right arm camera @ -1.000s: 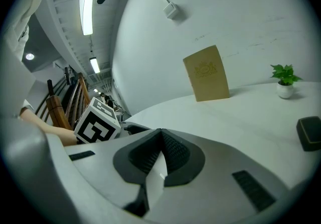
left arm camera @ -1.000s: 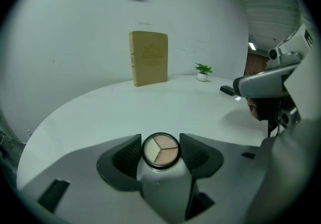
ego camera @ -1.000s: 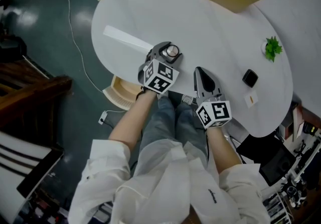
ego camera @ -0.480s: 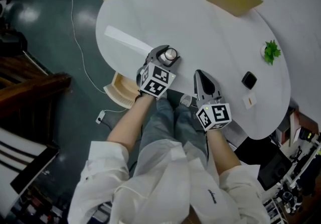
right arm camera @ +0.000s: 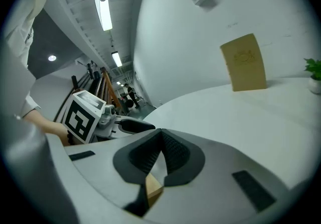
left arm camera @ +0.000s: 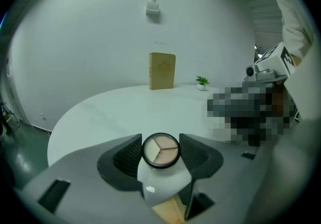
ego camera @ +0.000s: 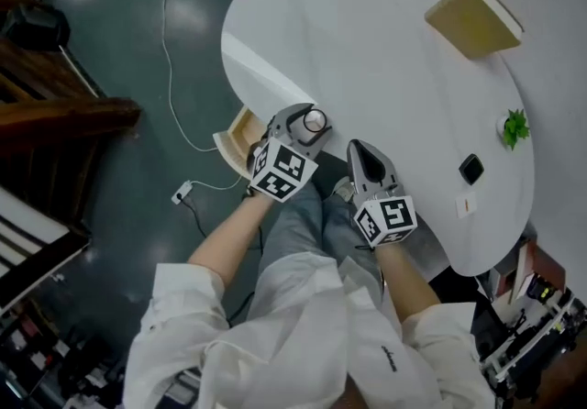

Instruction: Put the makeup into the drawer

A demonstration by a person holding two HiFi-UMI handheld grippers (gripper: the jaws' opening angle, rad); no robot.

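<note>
White oval table (ego camera: 367, 40) over dark floor (ego camera: 138, 160): one tan book (ego camera: 473, 19), one potted plant (ego camera: 515, 127). Left gripper (ego camera: 308, 117), jaws half apart, clamps the round makeup compact (left arm camera: 160, 150) at the near edge by the wooden drawer (ego camera: 236, 134). Right gripper (right arm camera: 161, 142) is closed and empty.

- Drawer (ego camera: 240, 136), wood-coloured, under the surface's (ego camera: 385, 59) near rim: only one corner showed in the head view. The rest lay beneath the surface and the left gripper (ego camera: 310, 121), and its inside could not be seen.
- Makeup compact (left arm camera: 160, 149): sides and base were covered by the fingers (left arm camera: 123, 156); only the three-part top showed.
- Small black item (ego camera: 471, 168) and white tag (ego camera: 466, 205) on the surface: too small to identify.
- Cable (ego camera: 168, 40) on the floor: cut off at the top edge.
</note>
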